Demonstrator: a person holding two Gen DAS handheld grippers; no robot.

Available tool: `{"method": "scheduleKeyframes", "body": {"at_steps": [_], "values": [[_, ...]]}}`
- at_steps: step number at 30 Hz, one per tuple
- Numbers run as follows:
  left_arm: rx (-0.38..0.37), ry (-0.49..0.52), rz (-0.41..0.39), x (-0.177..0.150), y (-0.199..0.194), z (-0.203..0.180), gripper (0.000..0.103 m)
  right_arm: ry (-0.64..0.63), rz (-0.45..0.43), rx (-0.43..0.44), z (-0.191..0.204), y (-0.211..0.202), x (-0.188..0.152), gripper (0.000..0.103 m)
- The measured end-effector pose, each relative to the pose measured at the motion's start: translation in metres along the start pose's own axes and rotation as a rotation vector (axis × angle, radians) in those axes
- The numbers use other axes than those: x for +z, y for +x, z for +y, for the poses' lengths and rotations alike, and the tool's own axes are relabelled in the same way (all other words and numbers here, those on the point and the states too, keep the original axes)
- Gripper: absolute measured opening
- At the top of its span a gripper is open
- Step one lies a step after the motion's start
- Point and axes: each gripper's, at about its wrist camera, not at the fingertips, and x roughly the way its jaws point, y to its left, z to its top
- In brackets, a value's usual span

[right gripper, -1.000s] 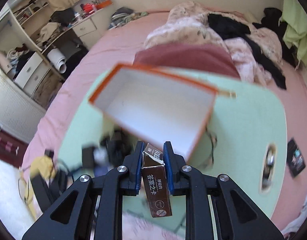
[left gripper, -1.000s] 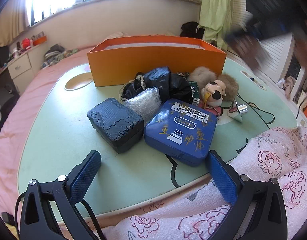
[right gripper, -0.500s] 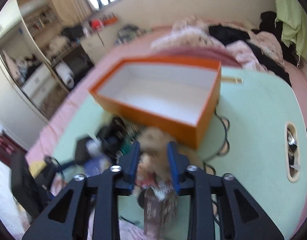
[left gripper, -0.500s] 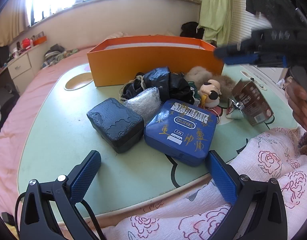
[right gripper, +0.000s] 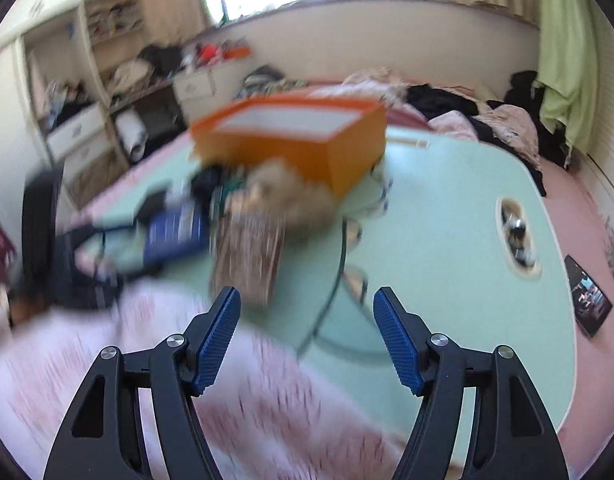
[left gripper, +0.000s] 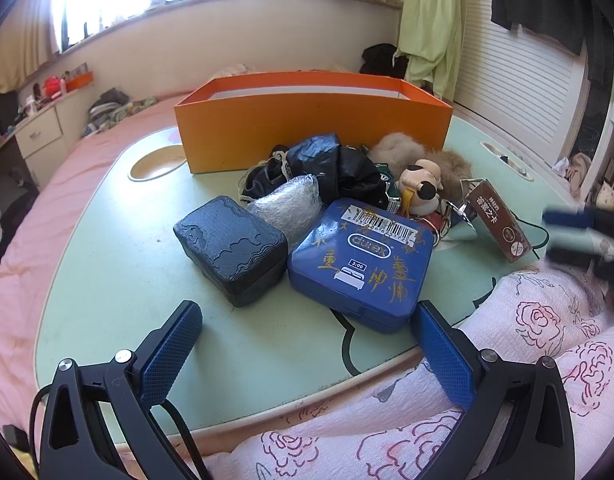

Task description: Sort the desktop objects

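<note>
The brown carton [left gripper: 498, 220] lies tilted on the green table [left gripper: 107, 280], just ahead of the right gripper [right gripper: 307, 300], whose empty jaws are opening. The left gripper [left gripper: 307, 316] stands wide and empty, the blue tin [left gripper: 363, 264] just beyond its tips.

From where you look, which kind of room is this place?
Most likely a bedroom. The green table stands on a bed with a pink sheet, clothes lie heaped on that bed, and a chest of drawers stands under the window.
</note>
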Motion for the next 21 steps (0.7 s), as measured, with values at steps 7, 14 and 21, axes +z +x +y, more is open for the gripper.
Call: {"method": "scheduleKeyframes", "body": {"at_steps": [7,14,21], "values": [[0.002,0.004,0.001,0.001,0.001,0.001,0.103,-0.044,-0.034,-0.107,0.004,0.021,-0.011,0.098],[0.002,0.006,0.001,0.001,0.002,0.001,0.103,-0.033,-0.047,-0.112,-0.001,0.021,-0.012,0.103],[0.002,0.006,0.0,0.0,0.001,0.001,0.103,-0.028,-0.048,-0.117,-0.002,0.021,-0.014,0.103]]}}
